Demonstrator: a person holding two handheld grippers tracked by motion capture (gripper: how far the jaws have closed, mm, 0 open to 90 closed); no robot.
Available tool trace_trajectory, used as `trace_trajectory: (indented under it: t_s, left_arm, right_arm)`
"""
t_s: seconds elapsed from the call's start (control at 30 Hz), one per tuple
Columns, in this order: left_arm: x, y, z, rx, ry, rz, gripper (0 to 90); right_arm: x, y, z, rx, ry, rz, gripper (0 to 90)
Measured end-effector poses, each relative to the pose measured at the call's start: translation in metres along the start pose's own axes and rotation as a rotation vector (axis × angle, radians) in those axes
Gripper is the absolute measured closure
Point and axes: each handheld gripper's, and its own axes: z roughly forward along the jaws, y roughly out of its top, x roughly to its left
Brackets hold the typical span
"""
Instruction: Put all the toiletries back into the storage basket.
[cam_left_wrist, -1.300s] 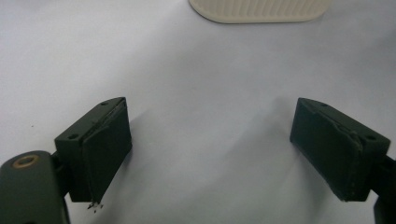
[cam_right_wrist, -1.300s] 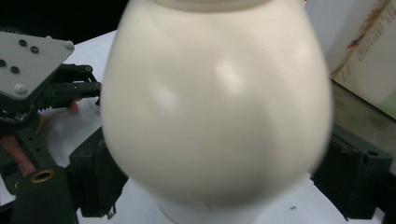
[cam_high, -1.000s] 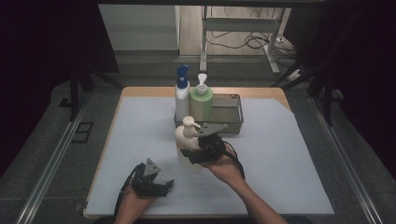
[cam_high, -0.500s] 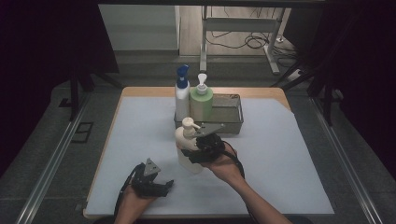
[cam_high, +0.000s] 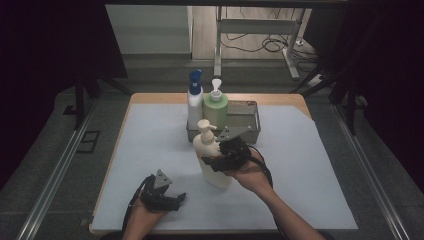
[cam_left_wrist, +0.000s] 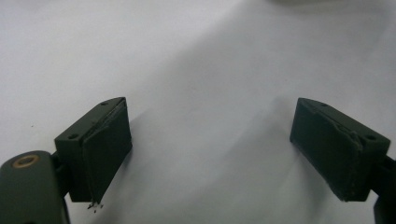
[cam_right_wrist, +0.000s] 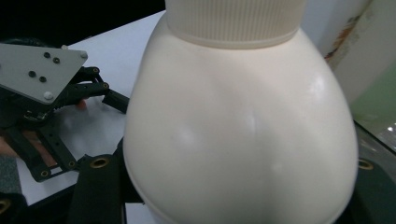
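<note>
Two tongs were in play: my left tongs (cam_high: 176, 198) rested spread and empty on the white surface (cam_high: 320, 165), while my right tongs (cam_high: 212, 159) clasped the cream pump bottle (cam_high: 210, 156), now carried slightly nearer, short of the metal tray (cam_high: 252, 131) behind.

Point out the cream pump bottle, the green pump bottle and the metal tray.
cream pump bottle (cam_high: 212, 162): high view, on its body.
green pump bottle (cam_high: 215, 111): high view, on its body.
metal tray (cam_high: 256, 119): high view, on its right wall.
</note>
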Motion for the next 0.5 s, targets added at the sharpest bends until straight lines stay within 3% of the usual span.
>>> trace_trajectory:
  t_s: [0.5]
  left_arm:
    - [0.000, 0.000, 0.000, 0.000, 0.000, 0.000, 12.3]
  right_arm:
    - [-0.019, 0.013, -0.036, -0.016, -0.031, 0.018, 37.0]
